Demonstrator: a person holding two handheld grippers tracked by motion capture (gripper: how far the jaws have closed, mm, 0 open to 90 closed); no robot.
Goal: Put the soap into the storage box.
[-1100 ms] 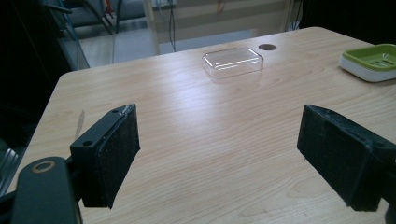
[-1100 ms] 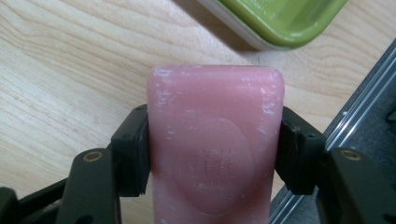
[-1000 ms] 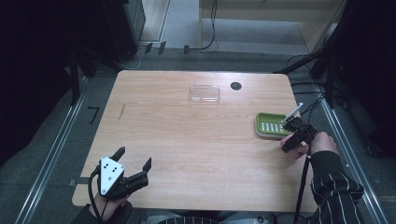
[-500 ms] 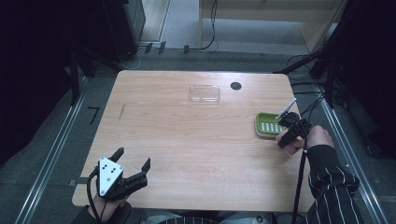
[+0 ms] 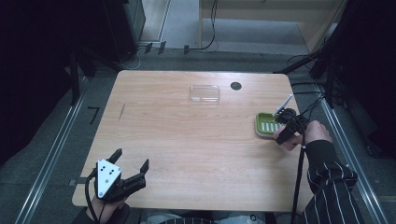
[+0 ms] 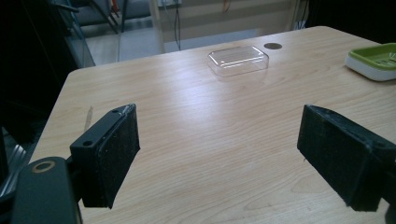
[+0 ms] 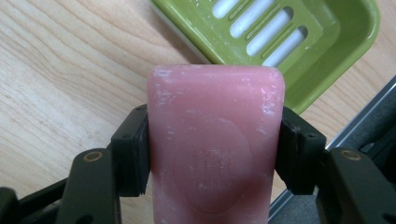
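At the right edge of the table (image 5: 187,140), your right gripper (image 7: 212,154) is pinching a pink bar of soap (image 7: 215,144) by its two long sides, with the green slotted soap dish (image 7: 285,42) just beyond it and slightly to one side. The main risk, as I judge it, is the soap itself: it looks smooth and waxy, and the jaws hold it only on narrow strips near its lower half, so a tilt or a quick swing could let it slide out or pivot between the pads. The dish sits close to the table's edge, so a nudge from the bar or the jaws could push it toward the drop. If you release while the bar overhangs the dish rim, it may tip out onto the wood. Your left gripper (image 5: 122,173) rests near the front left corner with its jaws spread wide and empty, well apart from the clear lid (image 6: 238,59), so it cannot steady anything.
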